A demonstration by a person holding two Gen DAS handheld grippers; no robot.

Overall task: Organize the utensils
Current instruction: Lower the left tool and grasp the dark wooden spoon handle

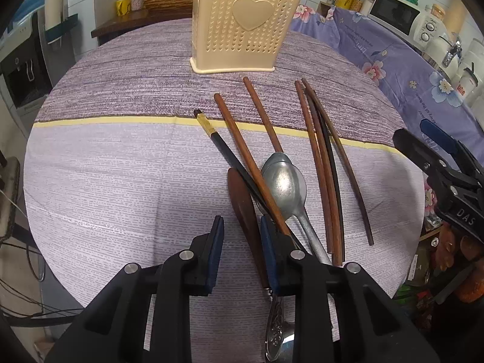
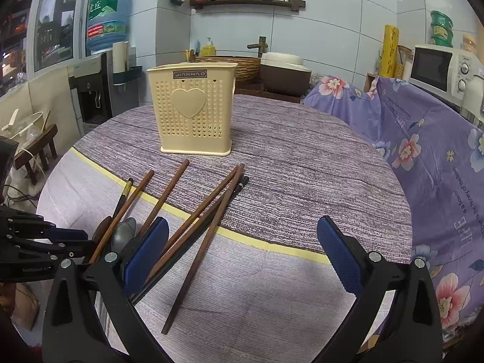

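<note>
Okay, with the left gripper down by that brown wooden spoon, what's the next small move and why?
Probably finish closing the left gripper on the wooden spoon: the spoon lies between the pads, a gap remains on one side, and the utensil holder still stands across the table.

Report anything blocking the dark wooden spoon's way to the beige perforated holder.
The black gold-tipped chopstick lies across the dark wooden spoon's right edge, a brown wooden chopstick alongside it. Beyond them, only striped tablecloth before the beige perforated holder.

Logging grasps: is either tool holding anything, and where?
Nothing gripped yet. The left tool straddles the wooden spoon just below its bowl, one pad clear of it; the right tool is open, empty.
</note>
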